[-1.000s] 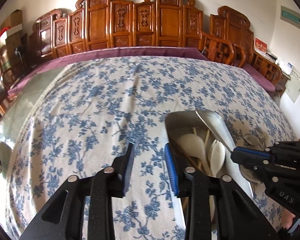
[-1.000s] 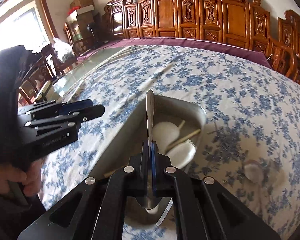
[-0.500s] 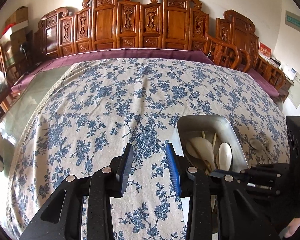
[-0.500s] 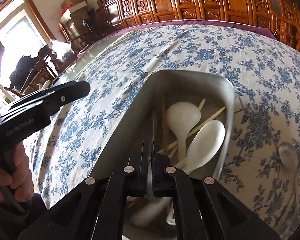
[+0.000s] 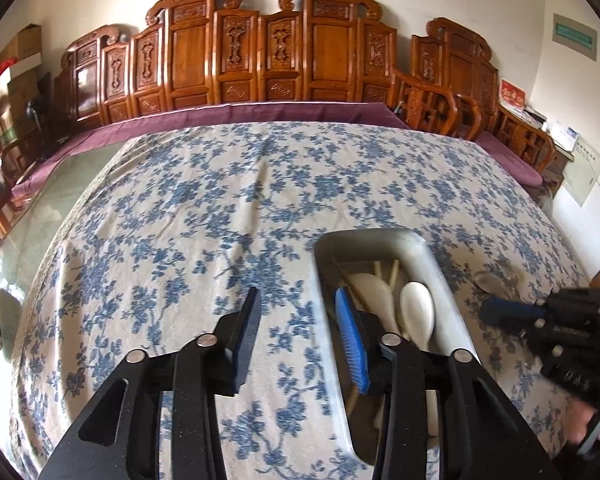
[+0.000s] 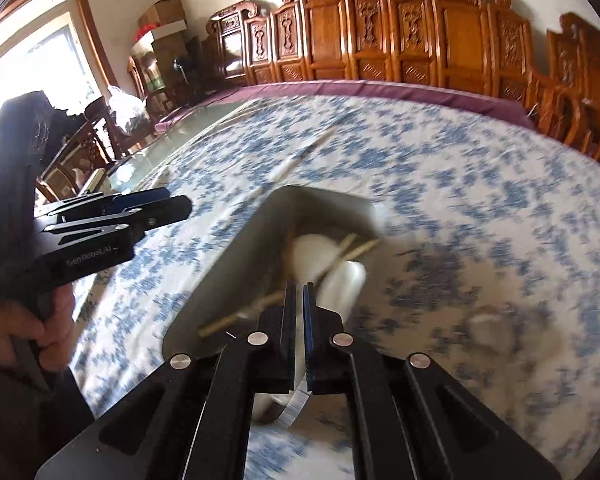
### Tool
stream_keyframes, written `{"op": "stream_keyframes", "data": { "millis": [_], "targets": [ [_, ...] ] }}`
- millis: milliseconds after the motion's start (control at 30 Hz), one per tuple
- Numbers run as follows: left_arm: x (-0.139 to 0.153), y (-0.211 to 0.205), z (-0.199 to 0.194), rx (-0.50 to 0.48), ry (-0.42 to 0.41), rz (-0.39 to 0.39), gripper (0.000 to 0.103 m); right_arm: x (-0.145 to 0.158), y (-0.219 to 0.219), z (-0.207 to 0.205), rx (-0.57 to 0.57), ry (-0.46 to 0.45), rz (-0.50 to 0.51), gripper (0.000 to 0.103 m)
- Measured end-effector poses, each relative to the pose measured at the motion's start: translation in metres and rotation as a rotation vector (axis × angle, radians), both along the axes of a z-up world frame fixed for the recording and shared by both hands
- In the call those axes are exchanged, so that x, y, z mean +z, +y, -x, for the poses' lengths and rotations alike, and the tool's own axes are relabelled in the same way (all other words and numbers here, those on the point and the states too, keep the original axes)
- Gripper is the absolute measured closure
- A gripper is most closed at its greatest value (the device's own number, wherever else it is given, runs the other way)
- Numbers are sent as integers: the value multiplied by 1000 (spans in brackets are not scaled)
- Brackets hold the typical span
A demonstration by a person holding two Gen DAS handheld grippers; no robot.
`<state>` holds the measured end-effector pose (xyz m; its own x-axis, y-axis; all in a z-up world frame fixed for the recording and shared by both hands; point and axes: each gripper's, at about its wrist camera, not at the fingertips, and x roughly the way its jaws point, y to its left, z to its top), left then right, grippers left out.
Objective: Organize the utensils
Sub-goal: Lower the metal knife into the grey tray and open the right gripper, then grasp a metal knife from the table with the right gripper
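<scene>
A steel tray (image 5: 432, 256) sits on the blue-flowered tablecloth (image 5: 220, 208), holding white spoons (image 5: 418, 308) and wooden chopsticks (image 6: 352, 246). The left gripper (image 5: 296, 320) hangs over the cloth at the tray's left rim, jaws partly apart and just opening, nothing between them. The right gripper (image 6: 296, 300) hovers over the tray's near end, jaws almost together, empty. A clear spoon (image 5: 490, 280) lies right of the tray.

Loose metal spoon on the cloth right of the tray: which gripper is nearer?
Right. The right gripper has its tip just beside the metal spoon; the left gripper sits across the metal tray, at its left rim.
</scene>
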<state>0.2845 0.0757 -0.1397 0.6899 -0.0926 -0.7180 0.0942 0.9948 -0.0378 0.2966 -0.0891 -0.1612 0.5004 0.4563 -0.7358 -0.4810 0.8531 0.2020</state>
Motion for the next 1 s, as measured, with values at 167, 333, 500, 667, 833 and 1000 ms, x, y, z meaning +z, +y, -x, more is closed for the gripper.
{"op": "stream_keyframes", "data": {
  "millis": [167,333,500,667,833,1000],
  "targets": [
    [6,-22,8,-58,-6,16,62,4,-44,9,-39,-35,66,98],
    [10,-44,17,-103,-16,26,55,-5,-83,17,-83,-58,156,95],
    [5,-67,22,-148,-5,23,45,-24,-112,14,-120,-37,201,79],
    [-4,-84,25,-172,10,17,35,-41,-120,2,-116,6,206,79],
    [-6,-95,30,-186,10,16,35,-61,-116,-11,-96,55,232,79],
    [-9,-102,32,-197,17,17,35,-72,-115,-20,-100,59,258,79]
  ]
}}
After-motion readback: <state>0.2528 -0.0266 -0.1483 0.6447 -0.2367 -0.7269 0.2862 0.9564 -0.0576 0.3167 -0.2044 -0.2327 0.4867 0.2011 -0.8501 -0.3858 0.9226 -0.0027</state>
